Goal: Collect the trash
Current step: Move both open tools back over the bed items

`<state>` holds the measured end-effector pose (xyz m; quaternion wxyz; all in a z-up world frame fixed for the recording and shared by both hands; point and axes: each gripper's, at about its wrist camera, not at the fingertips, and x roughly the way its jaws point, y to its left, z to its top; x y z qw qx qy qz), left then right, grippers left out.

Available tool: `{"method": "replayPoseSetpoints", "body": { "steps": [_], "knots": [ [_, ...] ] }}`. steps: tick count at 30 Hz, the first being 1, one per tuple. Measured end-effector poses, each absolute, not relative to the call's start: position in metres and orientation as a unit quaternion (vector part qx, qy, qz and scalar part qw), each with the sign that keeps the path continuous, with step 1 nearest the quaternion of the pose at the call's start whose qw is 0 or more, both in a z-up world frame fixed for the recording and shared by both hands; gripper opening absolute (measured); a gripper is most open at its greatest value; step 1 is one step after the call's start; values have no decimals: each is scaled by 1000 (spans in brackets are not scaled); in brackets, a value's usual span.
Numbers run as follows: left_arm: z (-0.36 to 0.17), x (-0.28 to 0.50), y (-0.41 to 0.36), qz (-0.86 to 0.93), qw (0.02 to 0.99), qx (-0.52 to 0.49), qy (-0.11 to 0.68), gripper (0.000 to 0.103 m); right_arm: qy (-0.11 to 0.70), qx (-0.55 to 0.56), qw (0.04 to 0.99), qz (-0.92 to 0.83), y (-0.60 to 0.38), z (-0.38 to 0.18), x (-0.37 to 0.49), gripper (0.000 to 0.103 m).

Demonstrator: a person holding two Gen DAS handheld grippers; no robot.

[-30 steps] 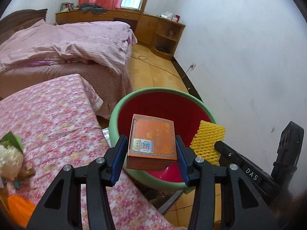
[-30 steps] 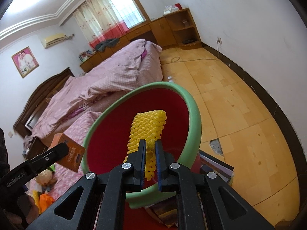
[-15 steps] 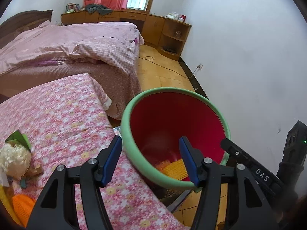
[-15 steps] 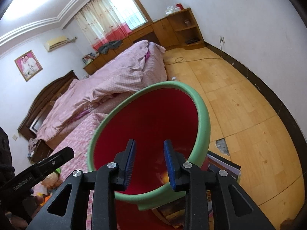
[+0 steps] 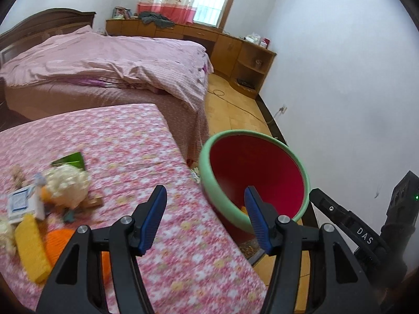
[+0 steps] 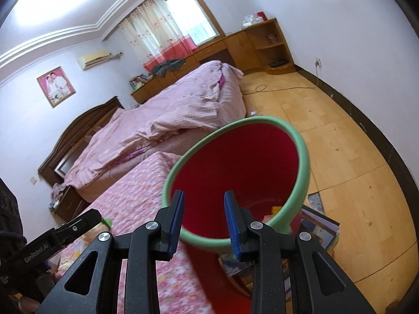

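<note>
A red bin with a green rim [image 5: 207, 180] [image 6: 303, 157] stands beside the floral-covered table [image 5: 146, 151]. Yellow and orange trash lies at its bottom [image 5: 244, 209] [image 6: 276, 210]. My left gripper [image 5: 204, 217] is open and empty, over the table edge left of the bin. My right gripper [image 6: 204, 217] is open and empty above the bin's near rim. A pile of trash sits at the table's left: a white fluffy wad [image 5: 66, 184], a yellow foam piece [image 5: 30, 248], an orange item [image 5: 59, 243], a green paper [image 5: 69, 159], a small white box [image 5: 22, 204].
A bed with a pink quilt [image 5: 104, 62] stands behind the table. A wooden cabinet run [image 5: 230, 44] lines the far wall. Books or magazines [image 6: 318, 227] lie on the wooden floor by the bin. The white wall [image 5: 340, 78] is close on the right.
My left gripper opened and dropped the orange box into the bin, then swung left toward the table. My right gripper opened and dropped the yellow foam net into the bin.
</note>
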<state>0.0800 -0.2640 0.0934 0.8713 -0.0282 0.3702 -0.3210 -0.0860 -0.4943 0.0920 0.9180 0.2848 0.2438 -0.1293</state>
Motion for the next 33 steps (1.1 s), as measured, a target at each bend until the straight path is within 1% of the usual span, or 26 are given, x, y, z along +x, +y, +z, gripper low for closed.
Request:
{"method": "replayPoseSetpoints", "body": {
  "steps": [10,14,24,28,33],
  "knots": [
    [113,68,-193,-271,898,-56,343,61,255,273,922,-97,-454,103,-90,32],
    [112,68,-162,-247,905,-69,340,61,260,264,925,-88,-436,106,-89,32],
    [89,75,-73,-161,915,-102,356,61,295,249,921,-59,-391,99,-74,32],
    [76,82,-42,-124,916,-119,362,62,309,238,919,-46,-373,93,-64,36],
    [56,93,-13,-80,912,-140,377,65,332,230,914,-35,-356,81,-49,38]
  ]
}}
